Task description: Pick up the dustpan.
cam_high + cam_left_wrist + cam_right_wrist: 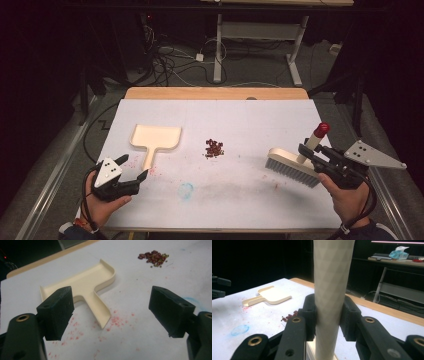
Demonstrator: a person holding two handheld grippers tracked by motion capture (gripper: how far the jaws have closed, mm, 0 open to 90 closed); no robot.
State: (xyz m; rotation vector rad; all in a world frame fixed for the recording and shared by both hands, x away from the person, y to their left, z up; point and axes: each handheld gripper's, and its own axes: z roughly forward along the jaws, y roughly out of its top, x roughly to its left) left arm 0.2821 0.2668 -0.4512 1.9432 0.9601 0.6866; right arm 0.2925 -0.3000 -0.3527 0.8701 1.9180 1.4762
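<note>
A cream dustpan (155,138) lies flat at the table's left, its handle pointing toward me. A small heap of dark red beans (214,148) sits mid-table. My left gripper (134,170) hovers open just short of the dustpan handle (98,312), nothing between its jaws. At the right, my right gripper (309,152) is shut on the cream handle (332,290) of a brush (292,167), which has grey bristles resting on the table and a red cap (321,129). The dustpan (270,296) and beans (289,316) lie beyond that handle in the right gripper view.
The white table cover (240,195) carries red speckles near the dustpan handle and a blue smudge (186,189) near the front. The wooden table edge (215,93) runs along the back. Cables and a desk frame (218,50) stand on the floor beyond.
</note>
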